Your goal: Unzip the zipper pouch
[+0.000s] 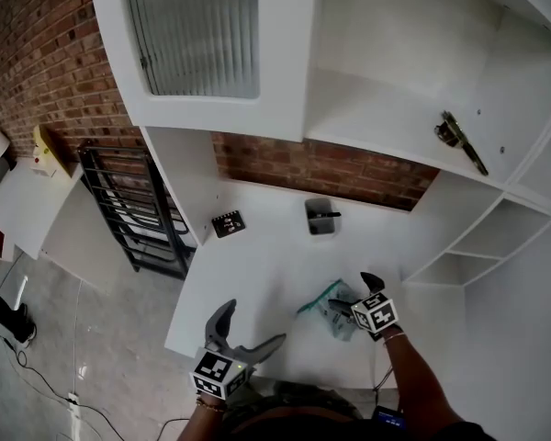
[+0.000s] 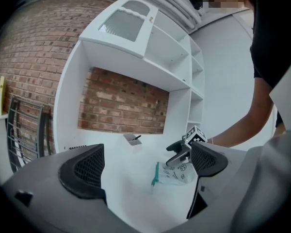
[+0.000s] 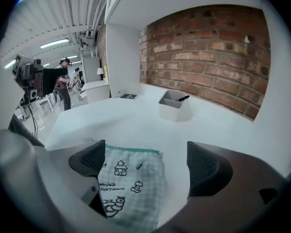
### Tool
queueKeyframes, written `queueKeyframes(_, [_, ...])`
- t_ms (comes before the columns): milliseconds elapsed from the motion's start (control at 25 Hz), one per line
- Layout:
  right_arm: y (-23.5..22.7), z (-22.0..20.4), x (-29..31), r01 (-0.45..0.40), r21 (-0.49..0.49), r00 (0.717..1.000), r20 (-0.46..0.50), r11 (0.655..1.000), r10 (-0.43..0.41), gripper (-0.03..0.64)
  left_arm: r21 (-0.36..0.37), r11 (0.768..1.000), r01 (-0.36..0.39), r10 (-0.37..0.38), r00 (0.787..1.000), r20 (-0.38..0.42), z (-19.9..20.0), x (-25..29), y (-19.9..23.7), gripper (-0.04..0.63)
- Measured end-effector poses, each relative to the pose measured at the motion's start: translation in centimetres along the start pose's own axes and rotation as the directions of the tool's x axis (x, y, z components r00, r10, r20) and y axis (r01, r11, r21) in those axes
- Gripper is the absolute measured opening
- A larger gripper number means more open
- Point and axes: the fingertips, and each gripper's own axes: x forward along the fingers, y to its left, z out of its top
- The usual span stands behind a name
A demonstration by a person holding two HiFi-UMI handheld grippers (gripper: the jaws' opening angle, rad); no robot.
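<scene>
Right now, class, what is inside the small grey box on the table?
One dark pen-like stick pokes over the small grey rectangular box's rim. The walls hide anything lying lower.

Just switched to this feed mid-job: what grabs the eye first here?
The pale checked pouch with cartoon prints and a green zipper edge lies flat on the white table, with the right gripper open over it, the pouch between its spread jaws. The left gripper hangs open and empty near the table's front edge, and a small grey bin holding a black pen stands farther back by the brick wall.
</scene>
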Motion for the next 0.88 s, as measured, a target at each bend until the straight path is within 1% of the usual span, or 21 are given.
queueKeyframes(240, [-0.9, -1.2, 2.1, -0.049, 0.029, 0.997, -0.05, 0.998, 0.051, 0.515, -0.032, 0.997, -0.069, 0.069, 0.998, -0.003, -0.8, -1.5, 0.6, 0.558])
queueKeyframes(360, [-1.6, -2.0, 2.8, -0.071, 0.039, 0.993, -0.093, 0.997, 0.075, 0.488, -0.044, 0.994, -0.098, 0.098, 0.995, -0.004, -1.1, -2.1, 1.0, 0.557])
queueKeyframes(520, [-1.6, -2.7, 3.4, -0.1, 0.013, 0.984, -0.146, 0.995, 0.101, 0.434, -0.049, 0.992, -0.12, 0.12, 0.993, -0.007, -1.3, -2.7, 1.2, 0.555])
queueKeyframes(680, [-1.4, -3.1, 4.4, -0.107, -0.011, 0.979, -0.173, 0.994, 0.104, 0.426, -0.058, 0.988, -0.144, 0.144, 0.99, -0.005, -1.6, -3.1, 1.8, 0.554])
queueKeyframes(800, [-1.3, -3.2, 4.6, -0.132, 0.044, 0.976, -0.167, 0.99, 0.137, 0.419, -0.073, 0.982, -0.175, 0.176, 0.984, 0.002, -1.3, -3.6, 2.6, 0.552])
queueKeyframes(880, [-1.4, -3.0, 4.5, -0.156, 0.087, 0.974, -0.154, 0.984, 0.168, 0.398, -0.07, 0.981, -0.18, 0.181, 0.983, 0.006, -1.3, -3.8, 2.9, 0.552])
